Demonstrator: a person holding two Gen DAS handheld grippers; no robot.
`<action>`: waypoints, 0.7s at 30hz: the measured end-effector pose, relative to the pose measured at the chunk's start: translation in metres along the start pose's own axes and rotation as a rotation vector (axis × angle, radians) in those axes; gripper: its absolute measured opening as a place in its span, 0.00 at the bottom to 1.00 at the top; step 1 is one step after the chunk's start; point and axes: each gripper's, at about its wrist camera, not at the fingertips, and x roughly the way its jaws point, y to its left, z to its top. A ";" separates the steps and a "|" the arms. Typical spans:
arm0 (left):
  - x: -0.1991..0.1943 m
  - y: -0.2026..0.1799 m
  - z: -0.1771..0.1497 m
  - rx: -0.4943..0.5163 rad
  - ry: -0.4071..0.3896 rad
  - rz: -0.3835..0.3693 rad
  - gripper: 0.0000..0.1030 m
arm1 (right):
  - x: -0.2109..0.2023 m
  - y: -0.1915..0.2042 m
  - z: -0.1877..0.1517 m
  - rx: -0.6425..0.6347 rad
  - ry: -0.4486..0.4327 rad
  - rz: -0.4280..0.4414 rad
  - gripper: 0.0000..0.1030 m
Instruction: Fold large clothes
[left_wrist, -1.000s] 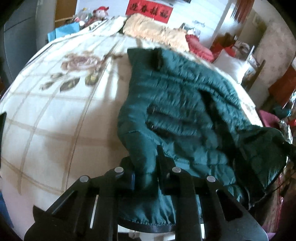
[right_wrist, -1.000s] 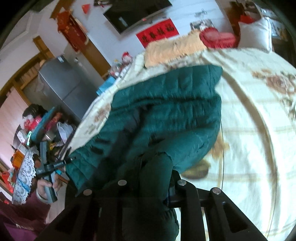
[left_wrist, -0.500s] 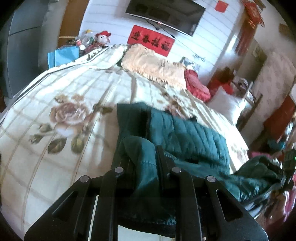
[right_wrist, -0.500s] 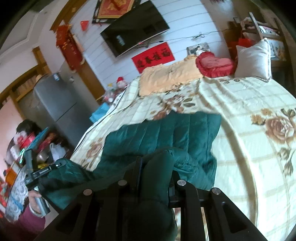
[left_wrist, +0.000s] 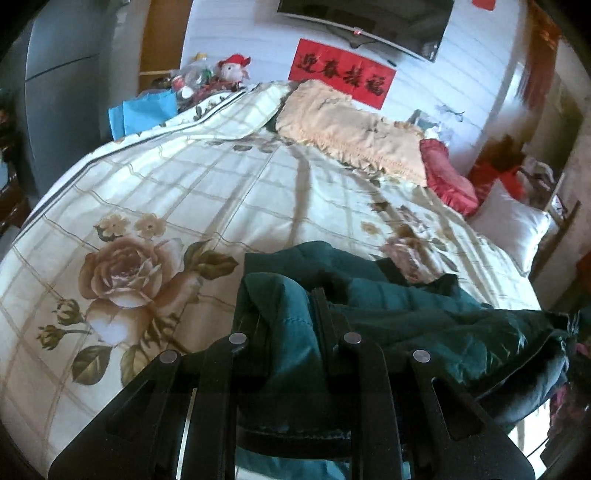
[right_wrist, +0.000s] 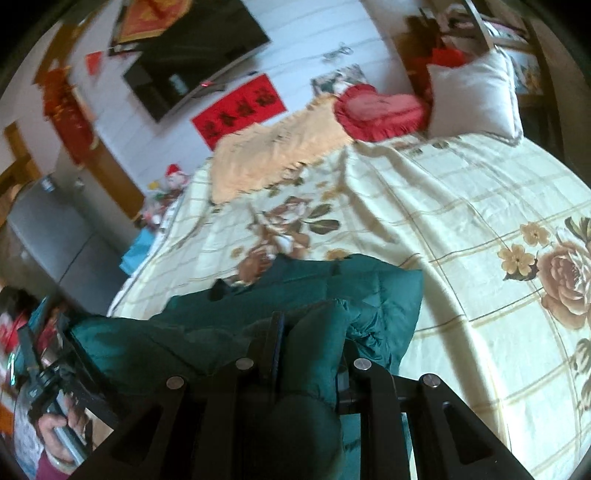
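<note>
A dark green quilted jacket (left_wrist: 424, 317) hangs bunched between both grippers above the near part of a cream floral bedspread (left_wrist: 221, 192). My left gripper (left_wrist: 280, 306) is shut on one bunch of the jacket's fabric, which spills down between its fingers. In the right wrist view the same jacket (right_wrist: 369, 291) drapes leftward, and my right gripper (right_wrist: 306, 325) is shut on another thick fold of it. The jacket's far edge rests on the bedspread (right_wrist: 461, 206). At the lower left of that view a hand holds the other gripper's handle (right_wrist: 48, 391).
At the head of the bed lie an orange fringed blanket (left_wrist: 351, 129), a red heart cushion (right_wrist: 380, 110) and a white pillow (right_wrist: 472, 96). A television (right_wrist: 199, 55) and red banner (left_wrist: 341, 72) hang on the wall. A grey cabinet (right_wrist: 48, 236) stands beside the bed.
Both grippers pulled the jacket back toward the near edge of the bed and lifted it; it went from lying spread out to a bunched fold, baring much more bedspread. Both grips held.
</note>
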 end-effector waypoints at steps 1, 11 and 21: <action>0.005 -0.001 0.000 0.006 0.004 0.009 0.17 | 0.006 -0.002 0.002 0.003 0.008 -0.003 0.17; 0.048 -0.008 -0.001 0.027 0.042 0.062 0.17 | 0.060 -0.018 0.007 0.035 0.071 -0.031 0.23; 0.035 0.012 0.014 -0.063 0.098 -0.106 0.39 | 0.018 -0.016 0.020 0.015 -0.013 0.009 0.75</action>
